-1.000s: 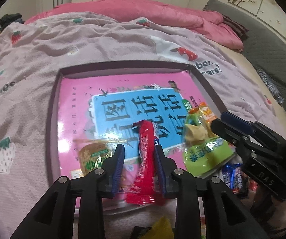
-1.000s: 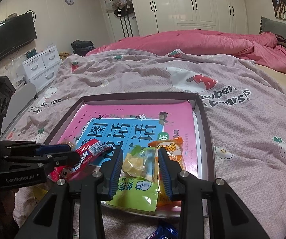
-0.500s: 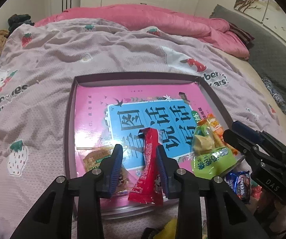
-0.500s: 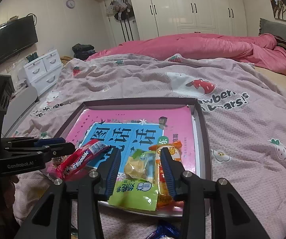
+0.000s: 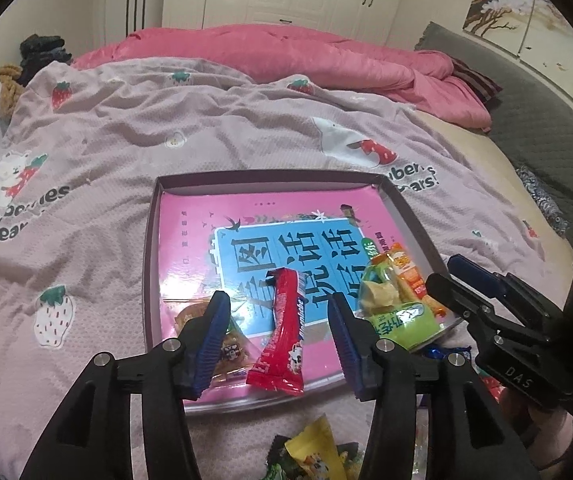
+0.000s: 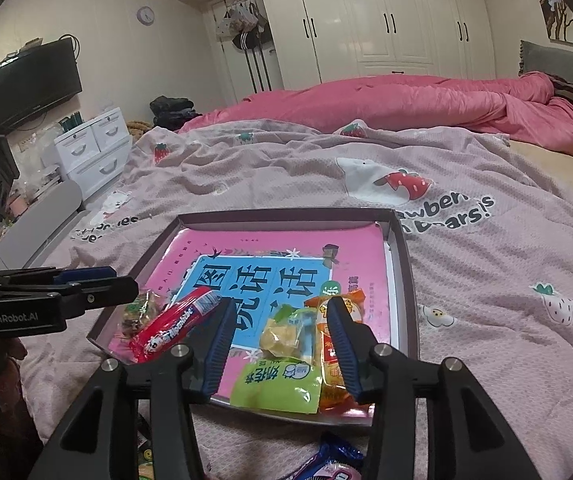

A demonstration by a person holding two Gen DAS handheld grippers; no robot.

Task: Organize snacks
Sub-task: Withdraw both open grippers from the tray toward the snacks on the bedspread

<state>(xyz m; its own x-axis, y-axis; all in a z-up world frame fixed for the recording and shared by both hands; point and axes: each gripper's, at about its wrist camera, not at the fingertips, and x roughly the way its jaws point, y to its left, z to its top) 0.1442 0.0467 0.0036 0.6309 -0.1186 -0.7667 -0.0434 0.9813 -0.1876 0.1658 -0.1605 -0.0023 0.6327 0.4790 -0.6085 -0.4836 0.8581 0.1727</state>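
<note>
Both grippers hover over the shallow dark-rimmed cardboard tray (image 5: 148, 272) on the strawberry-print bedspread (image 5: 98, 152). Your left gripper (image 5: 278, 332) has just been opening; its blue pads stand apart from the long red foil snack stick (image 5: 284, 332), which lies between them on the tray's pink book cover (image 5: 190, 232), apparently just set down. Your right gripper (image 6: 282, 338) has likewise been opening around the green-and-clear snack bag (image 6: 282, 364), beside an orange packet (image 6: 332, 356), its pads clear of the bag. Snacks line the tray's near edge, seemingly in a row. Loose wrappers, a yellow pouch (image 5: 314, 452) and a blue one (image 6: 334, 460), lie on the bedspread below, likely next; the packed near edge crowds any further placing.
</note>
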